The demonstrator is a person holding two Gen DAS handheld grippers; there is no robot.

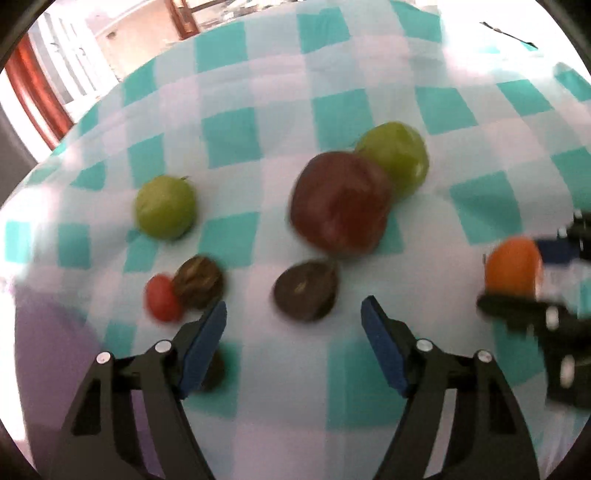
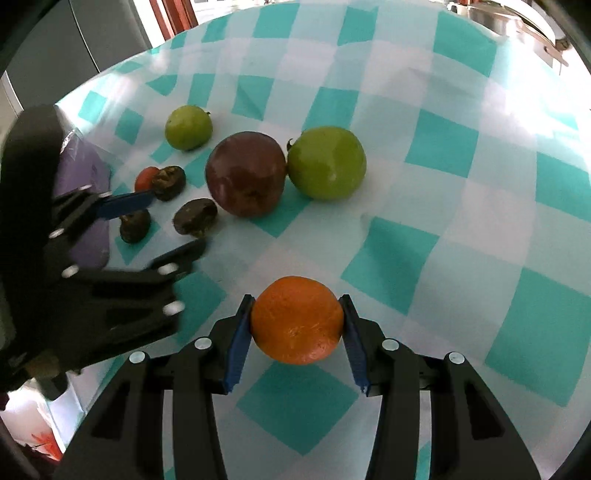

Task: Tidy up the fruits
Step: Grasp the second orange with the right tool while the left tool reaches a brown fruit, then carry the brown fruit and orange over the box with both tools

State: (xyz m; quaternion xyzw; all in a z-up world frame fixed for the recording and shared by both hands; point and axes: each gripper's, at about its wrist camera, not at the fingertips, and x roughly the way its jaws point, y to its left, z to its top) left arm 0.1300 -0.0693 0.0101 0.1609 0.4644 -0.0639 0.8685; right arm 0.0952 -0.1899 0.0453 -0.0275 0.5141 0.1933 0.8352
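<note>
My right gripper (image 2: 297,300) is shut on an orange (image 2: 297,321), held just above the checked tablecloth (image 2: 424,184). In the left wrist view the orange (image 1: 513,266) shows at the right edge. My left gripper (image 1: 293,304) is open, and a dark brown fruit (image 1: 306,290) lies just ahead of its fingertips, untouched. Behind it sit a dark red apple (image 1: 340,201) and a large green fruit (image 1: 395,155), touching each other. To the left lie a smaller green fruit (image 1: 166,206), a wrinkled brown fruit (image 1: 199,282) and a small red fruit (image 1: 160,297).
Another dark fruit (image 2: 135,225) lies under the left gripper's left finger. A purple sheet or plate (image 2: 85,166) lies at the table's left side. The tablecloth stretches bare to the right (image 2: 480,240). A metal pot (image 2: 517,18) stands at the far right.
</note>
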